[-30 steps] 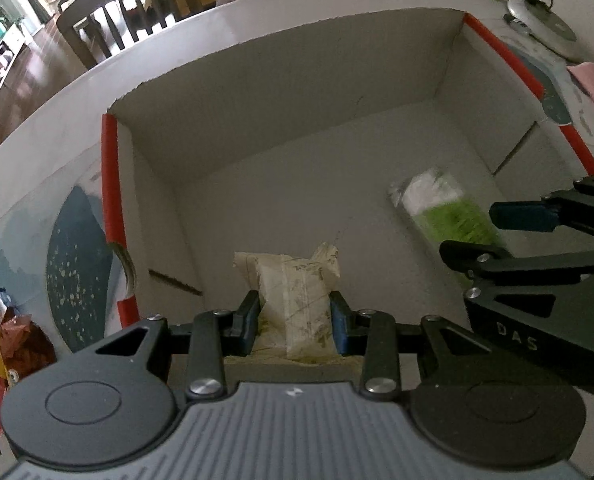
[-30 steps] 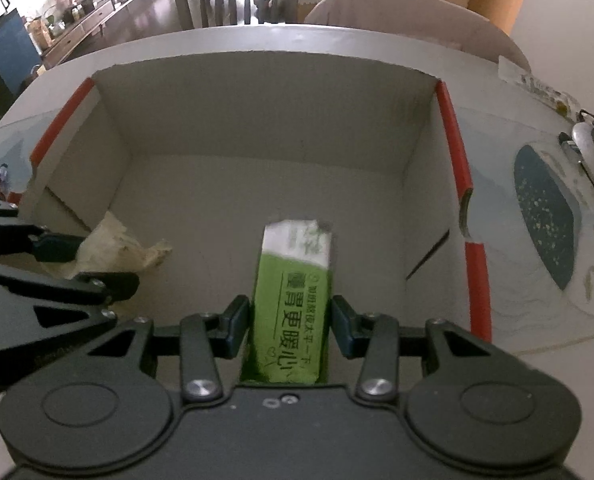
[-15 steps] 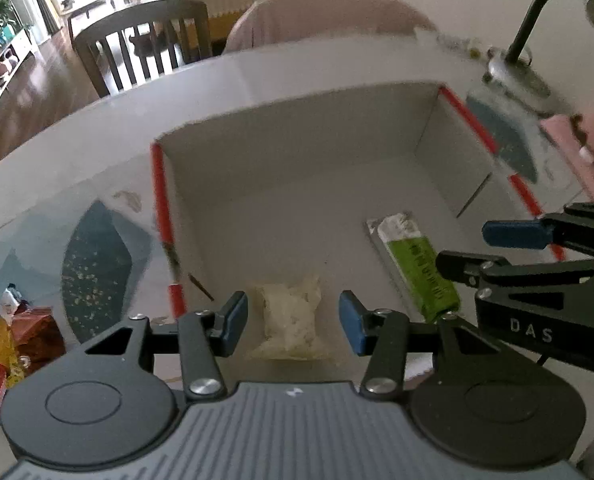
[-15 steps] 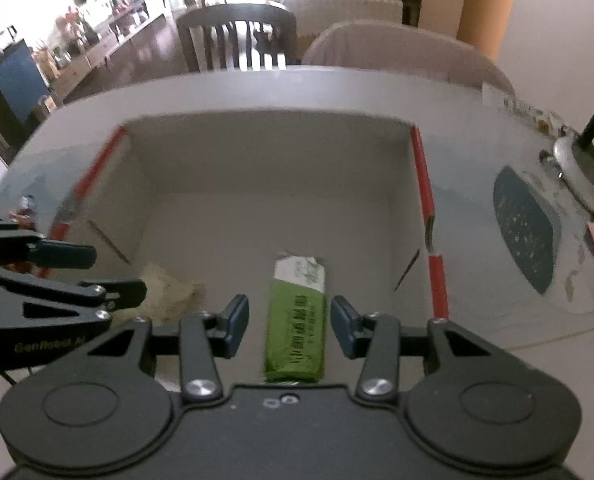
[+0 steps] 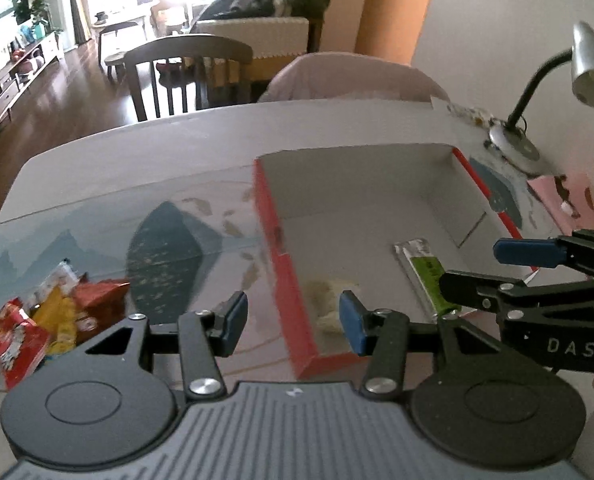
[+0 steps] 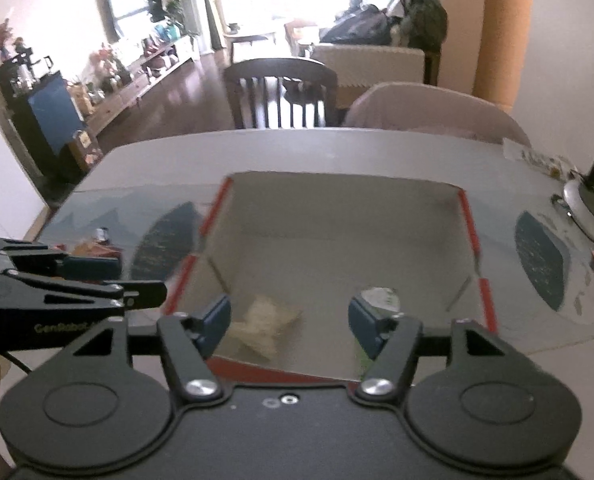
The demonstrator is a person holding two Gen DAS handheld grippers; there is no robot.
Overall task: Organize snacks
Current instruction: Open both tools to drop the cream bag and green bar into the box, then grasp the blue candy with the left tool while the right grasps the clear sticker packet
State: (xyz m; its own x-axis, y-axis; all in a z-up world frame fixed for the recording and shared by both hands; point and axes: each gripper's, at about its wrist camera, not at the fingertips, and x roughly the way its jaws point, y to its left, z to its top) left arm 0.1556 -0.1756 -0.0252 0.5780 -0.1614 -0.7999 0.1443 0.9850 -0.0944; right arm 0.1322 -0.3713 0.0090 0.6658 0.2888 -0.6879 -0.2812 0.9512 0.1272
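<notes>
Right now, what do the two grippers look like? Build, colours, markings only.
Both are matte black linkage grippers with blue finger pads and silver pivot screws over round black discs. The left gripper has a ribbed grey body; seen from the right wrist it reads "GenRobot" in pale lettering. The right gripper has a smooth black body and shows "DAS" from the left wrist.

A cream crinkled snack packet [image 5: 329, 306] lies flat on the floor of the open red-edged cardboard box [image 5: 285, 276], at its 7 o'clock corner. A green-and-white snack bar [image 5: 427, 272] lies flat toward 4 o'clock, apart from it. Red and yellow snack bags [image 5: 45, 320] are heaped outside at 9 o'clock.
</notes>
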